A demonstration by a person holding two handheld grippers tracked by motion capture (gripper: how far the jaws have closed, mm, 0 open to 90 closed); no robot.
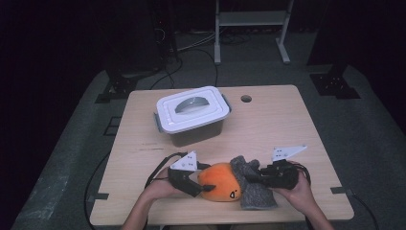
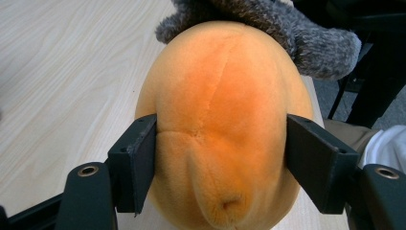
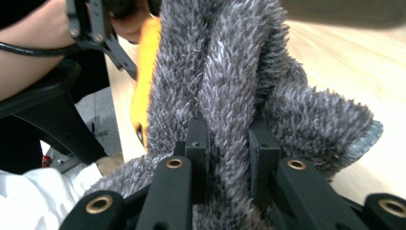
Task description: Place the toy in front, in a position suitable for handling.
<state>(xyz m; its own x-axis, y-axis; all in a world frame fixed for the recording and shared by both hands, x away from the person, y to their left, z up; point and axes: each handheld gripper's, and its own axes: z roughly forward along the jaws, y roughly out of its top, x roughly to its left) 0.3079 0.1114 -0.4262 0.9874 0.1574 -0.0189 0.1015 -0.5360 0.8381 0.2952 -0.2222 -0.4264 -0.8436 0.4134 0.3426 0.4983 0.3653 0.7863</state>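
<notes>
Desk (image 1: 306,124): light wood, rounded corners, grommet hole (image 1: 246,98) near the far edge; dark room, grey floor, metal frame legs behind.

Storage box (image 1: 193,115), white lid shut, latches on the ends, sits left of centre toward the far edge, well apart from the work.

Work is at the near edge, centre. Grey fuzzy cloth (image 1: 254,184) lies bunched, draped over the right end of the orange plush toy (image 1: 220,182), touching it. Toy's long axis runs roughly along the near edge; its face is on the near side, by the cloth.

Left gripper (image 1: 201,182) comes at the toy from its left end, along that axis. In the left gripper view the fingers (image 2: 136,160) bracket the plush (image 2: 225,129) on both sides, set against the fabric and hardly denting it: a light grasp at most, not clenched.

Right gripper (image 1: 253,178) is clenched on a fold of the cloth; the right gripper view has the fingers (image 3: 261,158) pinching a ridge of pile (image 3: 230,100).

Judgement: cloth and toy part along the toy's axis, left hand anchoring, right hand pulling the cloth off to the right. Left grip looks too loose to anchor yet.
</notes>
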